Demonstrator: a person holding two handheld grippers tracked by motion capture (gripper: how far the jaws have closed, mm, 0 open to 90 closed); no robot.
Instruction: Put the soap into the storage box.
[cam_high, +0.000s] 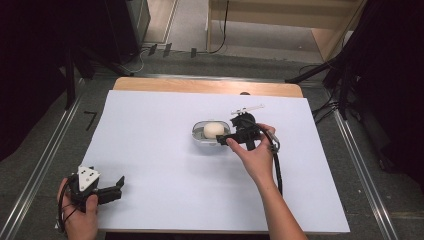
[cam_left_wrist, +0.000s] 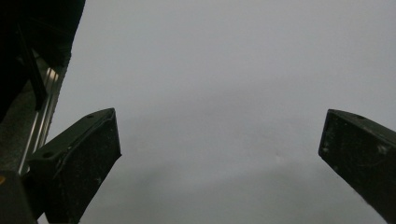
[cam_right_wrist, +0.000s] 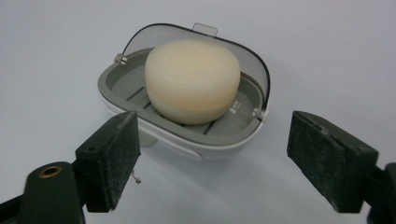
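Note:
A grey soap dish (cam_high: 200, 137) (cam_right_wrist: 168, 128) with a clear hinged lid (cam_right_wrist: 196, 39) stands open near the middle of the white sheet. A round cream soap bar (cam_high: 214, 130) (cam_right_wrist: 192, 80) lies in it. My right gripper (cam_high: 223, 140) (cam_right_wrist: 212, 161) sits just right of the dish, jaws open, nothing between the pads (cam_right_wrist: 109, 161). My left gripper (cam_high: 118, 187) (cam_left_wrist: 219, 158) rests at the sheet's near left corner, open over bare sheet.
The white sheet (cam_high: 165, 185) covers a wooden table (cam_high: 200, 86). A small white lever-like part (cam_high: 247, 108) lies beyond the right hand. Metal rails (cam_high: 45, 160) run along both sides, with dark stands and cables beyond.

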